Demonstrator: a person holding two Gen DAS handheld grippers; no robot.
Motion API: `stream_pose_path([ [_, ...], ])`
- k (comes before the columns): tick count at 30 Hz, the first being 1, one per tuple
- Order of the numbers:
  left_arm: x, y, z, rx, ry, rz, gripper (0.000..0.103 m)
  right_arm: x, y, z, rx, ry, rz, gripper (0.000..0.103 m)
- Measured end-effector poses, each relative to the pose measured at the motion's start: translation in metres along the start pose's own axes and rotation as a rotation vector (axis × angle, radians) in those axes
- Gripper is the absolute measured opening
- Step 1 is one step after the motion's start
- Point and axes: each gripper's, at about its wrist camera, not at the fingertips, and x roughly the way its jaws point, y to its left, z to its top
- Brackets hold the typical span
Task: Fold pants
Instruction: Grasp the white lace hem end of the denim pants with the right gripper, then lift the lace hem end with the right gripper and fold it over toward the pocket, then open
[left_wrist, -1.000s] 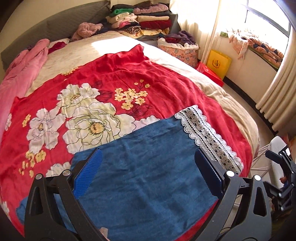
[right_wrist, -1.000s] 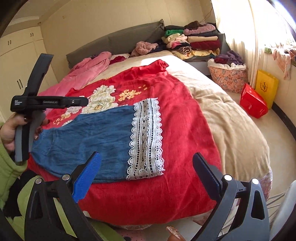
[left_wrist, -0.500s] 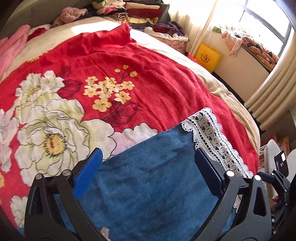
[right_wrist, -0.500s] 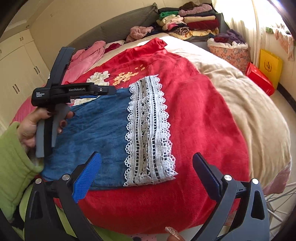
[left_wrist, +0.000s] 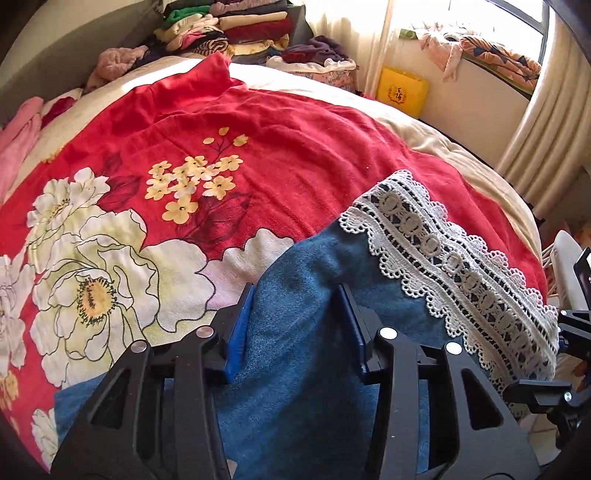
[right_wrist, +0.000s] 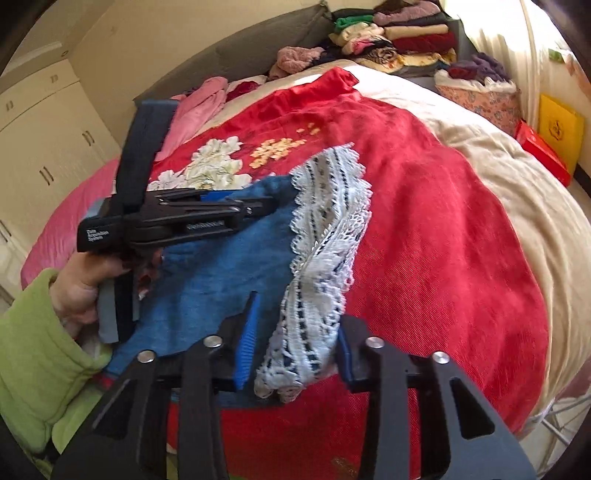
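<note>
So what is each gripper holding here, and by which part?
Both hold the blue pants: the left gripper pinches the blue fabric near the far edge, the right gripper the white lace hem at the near corner.

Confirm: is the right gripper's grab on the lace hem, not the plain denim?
Yes, the right gripper has bunched white lace hem of the blue pants between its fingers.

The bed (right_wrist: 517, 206) carries a cream cover, visible along its right side. A red blanket (left_wrist: 295, 147) with a white and yellow flower print lies spread over the cover. The blue pants (left_wrist: 303, 369) with a white lace hem (left_wrist: 443, 266) lie on the blanket. Pink fabric (right_wrist: 199, 107) lies at the bed's left edge, and folded clothes (right_wrist: 402, 33) are stacked at the head end.
</note>
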Motion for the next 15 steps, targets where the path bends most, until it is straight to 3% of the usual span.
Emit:
stream_pose_path([
  [1, 0.0, 0.001, -0.001, -0.005, -0.004, -0.005, 0.036, 0.0, 0.005, 0.003, -0.019, -0.002, 0.0, 0.025],
  [3, -0.005, 0.007, -0.002, -0.037, -0.013, -0.033, 0.038, -0.003, 0.011, 0.007, -0.038, -0.013, 0.006, 0.024],
  [6, -0.023, 0.025, -0.004, -0.097, -0.045, -0.064, 0.051, -0.007, 0.024, 0.015, -0.077, -0.031, 0.01, 0.023],
  [9, -0.05, 0.042, -0.009, -0.14, -0.083, -0.063, 0.053, -0.01, 0.044, 0.023, -0.124, -0.042, 0.028, 0.023],
  [15, -0.107, 0.079, -0.041, -0.218, -0.135, -0.085, 0.063, -0.008, 0.114, 0.033, -0.286, -0.045, 0.088, 0.023],
])
